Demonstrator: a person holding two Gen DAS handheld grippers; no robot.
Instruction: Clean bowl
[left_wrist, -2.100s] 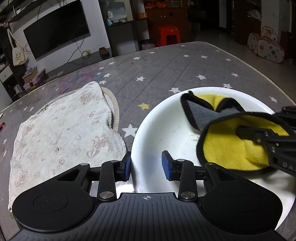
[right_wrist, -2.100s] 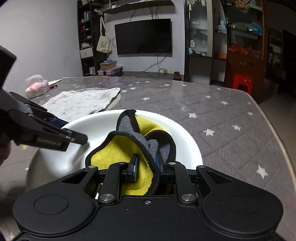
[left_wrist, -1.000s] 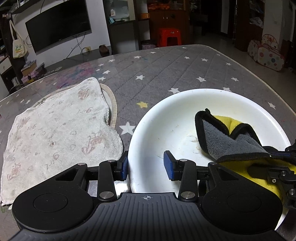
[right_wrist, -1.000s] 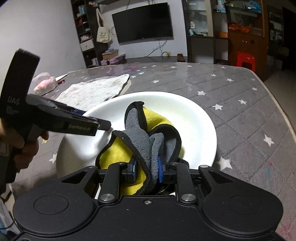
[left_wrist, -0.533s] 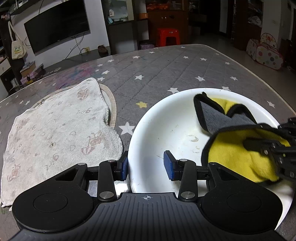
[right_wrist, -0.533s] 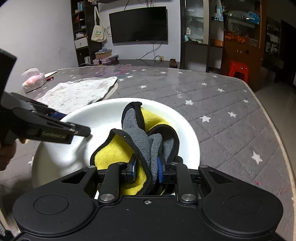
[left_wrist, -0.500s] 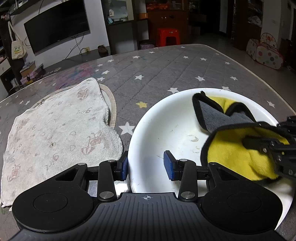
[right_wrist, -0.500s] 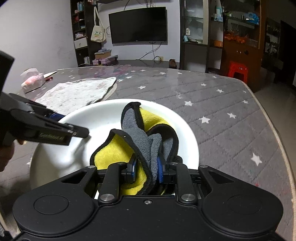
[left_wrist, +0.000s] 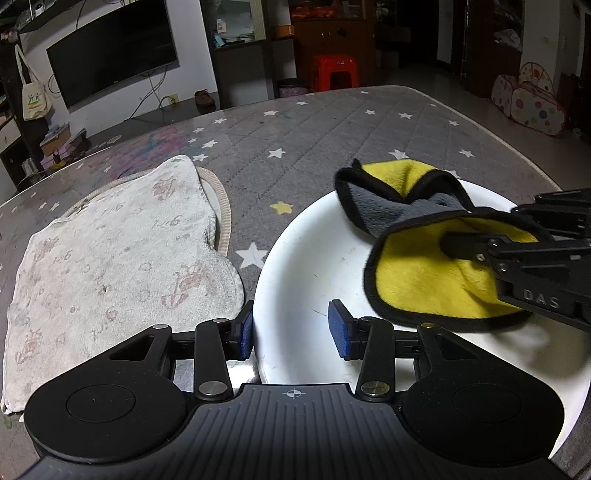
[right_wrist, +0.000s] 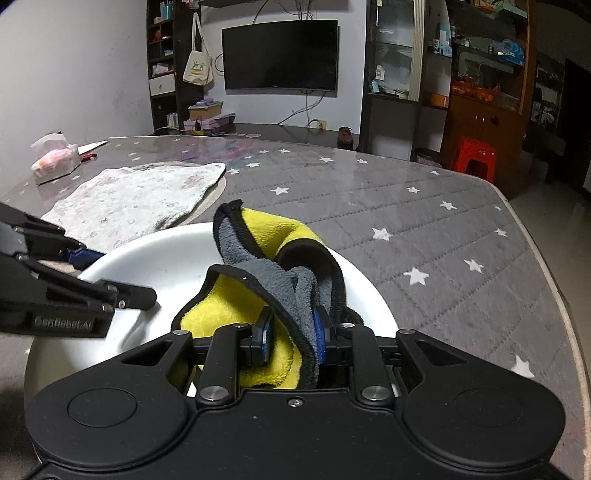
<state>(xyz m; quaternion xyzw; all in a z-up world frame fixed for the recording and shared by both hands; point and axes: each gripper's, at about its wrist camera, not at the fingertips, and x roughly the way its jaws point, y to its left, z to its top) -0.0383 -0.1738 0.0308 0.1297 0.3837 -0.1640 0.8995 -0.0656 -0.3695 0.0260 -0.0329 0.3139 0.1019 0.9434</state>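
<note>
White round ceramic bowl (left_wrist: 317, 258) is sitting on the grey quilted star-printed table cover (left_wrist: 332, 140), at about four o'clock in our left wrist view, and low at centre in our right wrist view (right_wrist: 177, 254). We are straddling its near left rim with our left gripper (left_wrist: 291, 328): the blue pads (left_wrist: 338, 328) are standing wide apart, one outside the rim and one inside the bowl, and we cannot tell whether either is touching it. With our right gripper (right_wrist: 290, 332) we are pinching a yellow and grey microfibre cloth with black edging (right_wrist: 258, 280), the blue pads closed narrowly on a bunched fold. In the left wrist view that cloth (left_wrist: 424, 266) is lying across the bowl's right half, its folded corner reaching past the far rim toward twelve o'clock, while the black right gripper (left_wrist: 461, 245) is entering from three o'clock. Seen from the right wrist, the left gripper is coming in from nine o'clock. A pale, faintly patterned towel (left_wrist: 110, 266) is lying flat at nine o'clock of the bowl, just beside it, partly covering a cream round mat (left_wrist: 221, 206). A pink-and-white plastic tissue pack (right_wrist: 55, 158) is resting at the table's far left, well apart from the bowl.
</note>
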